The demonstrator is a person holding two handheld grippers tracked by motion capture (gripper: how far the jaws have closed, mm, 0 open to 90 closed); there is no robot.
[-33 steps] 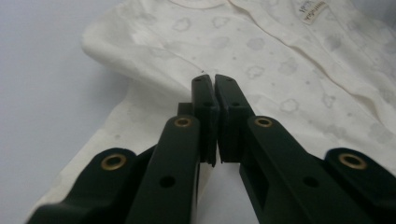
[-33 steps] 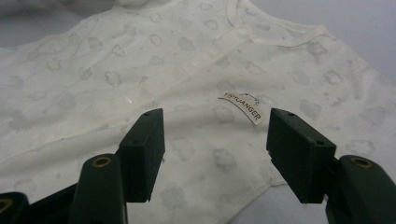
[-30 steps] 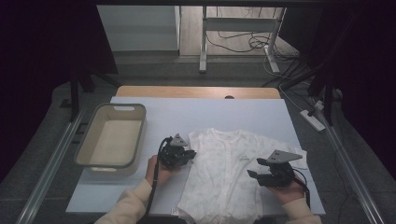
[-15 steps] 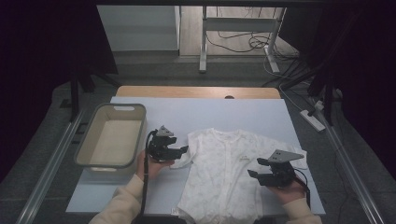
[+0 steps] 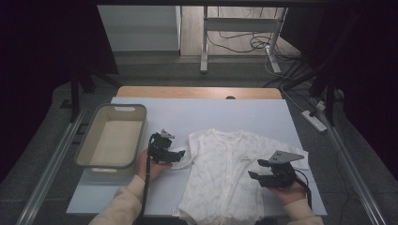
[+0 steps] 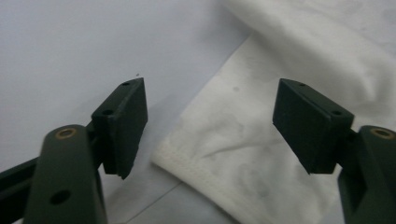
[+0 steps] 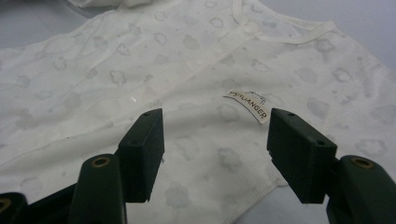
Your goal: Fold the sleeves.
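Two tools flank a white baby garment (image 5: 225, 173) spread flat on the worktop (image 5: 206, 115), a beige bin (image 5: 112, 136) at its left. Left tool (image 6: 210, 126): jaws have just been opening, sleeve cuff (image 6: 224, 168) loose between them. Right tool (image 7: 215, 149): jaws apart over the label (image 7: 246, 105), gripping nothing.

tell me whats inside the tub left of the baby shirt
Nothing can be seen inside the beige tub: its pale floor looks bare in the high view. The strip just behind its near wall is hidden from that camera.
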